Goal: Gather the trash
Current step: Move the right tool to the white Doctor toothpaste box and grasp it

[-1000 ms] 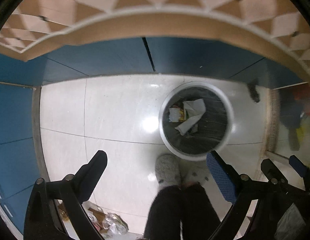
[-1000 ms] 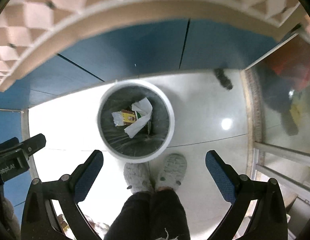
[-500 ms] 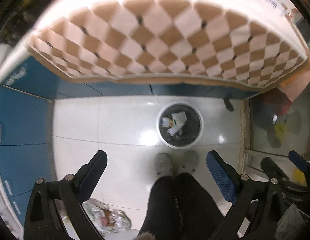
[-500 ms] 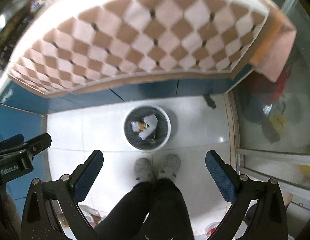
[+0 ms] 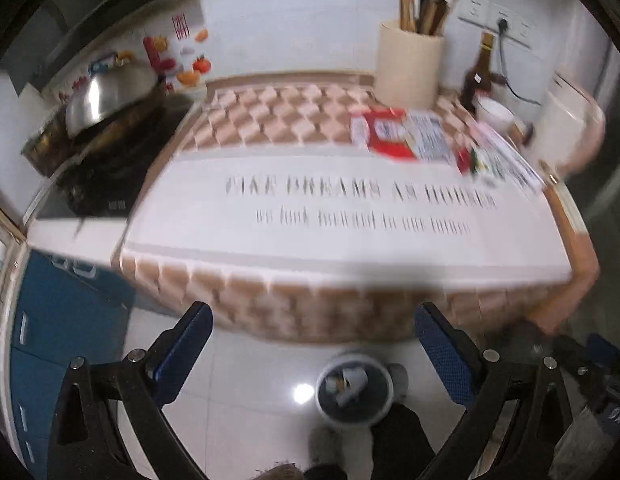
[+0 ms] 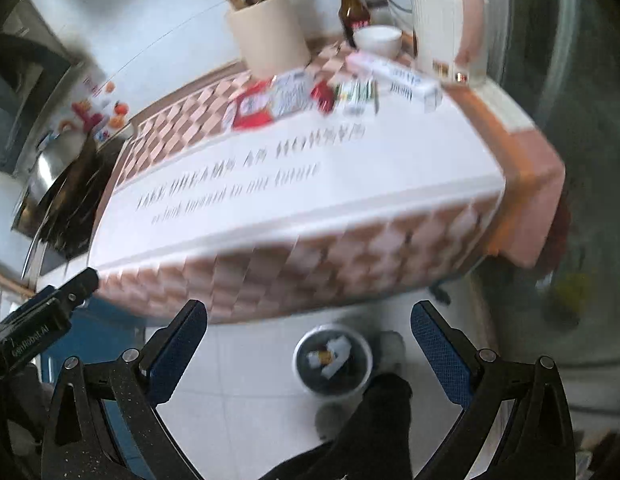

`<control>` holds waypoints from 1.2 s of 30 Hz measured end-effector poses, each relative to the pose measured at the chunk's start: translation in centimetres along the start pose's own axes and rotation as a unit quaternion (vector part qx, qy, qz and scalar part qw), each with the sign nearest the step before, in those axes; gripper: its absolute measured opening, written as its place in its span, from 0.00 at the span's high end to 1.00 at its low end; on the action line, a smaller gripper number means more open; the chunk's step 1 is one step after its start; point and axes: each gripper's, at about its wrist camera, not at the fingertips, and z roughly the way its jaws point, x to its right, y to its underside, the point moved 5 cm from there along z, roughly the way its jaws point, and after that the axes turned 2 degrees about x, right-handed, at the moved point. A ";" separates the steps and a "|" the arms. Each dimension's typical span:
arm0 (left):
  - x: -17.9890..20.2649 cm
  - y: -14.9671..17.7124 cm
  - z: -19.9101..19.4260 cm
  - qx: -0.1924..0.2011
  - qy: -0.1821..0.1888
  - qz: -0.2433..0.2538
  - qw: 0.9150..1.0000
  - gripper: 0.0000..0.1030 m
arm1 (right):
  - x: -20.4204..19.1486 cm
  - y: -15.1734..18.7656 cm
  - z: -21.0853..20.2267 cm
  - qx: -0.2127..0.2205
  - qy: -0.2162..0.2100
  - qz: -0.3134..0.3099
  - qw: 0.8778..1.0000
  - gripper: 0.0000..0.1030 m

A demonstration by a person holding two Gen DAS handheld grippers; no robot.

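While both my left gripper [image 5: 312, 346] and right gripper [image 6: 308, 340] gape empty, step: reach; next, red packet [image 6: 252, 106] at twelve o'clock.

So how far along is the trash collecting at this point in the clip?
Partly done: the trash bin on the floor already holds crumpled paper and a wrapper. Nothing is in hand; the left gripper and right gripper are both open and empty. Still left on the countertop: the red and white packet, the long white box and the smaller wrappers between them.
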 end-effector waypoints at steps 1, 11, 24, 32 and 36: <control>0.3 -1.6 0.9 -0.001 -0.009 -0.003 1.000 0.00 | 0.3 -1.7 0.4 0.000 0.004 -0.002 1.000 0.00; 4.2 -11.8 12.6 -0.088 -0.071 -0.063 0.992 0.00 | 7.3 -23.1 14.6 -0.034 0.094 -0.042 0.994 0.00; 16.7 -16.5 20.3 -0.154 0.095 -0.066 0.981 0.04 | 11.3 -30.4 26.1 -0.079 0.156 -0.136 0.975 0.40; 23.8 -17.1 23.9 -0.202 0.167 -0.012 0.965 0.74 | 12.3 -31.0 25.9 -0.095 0.115 -0.134 0.980 0.44; 24.2 -17.1 23.3 -0.186 0.148 0.009 0.971 0.86 | 12.6 -31.0 27.4 -0.129 0.102 -0.132 0.977 0.43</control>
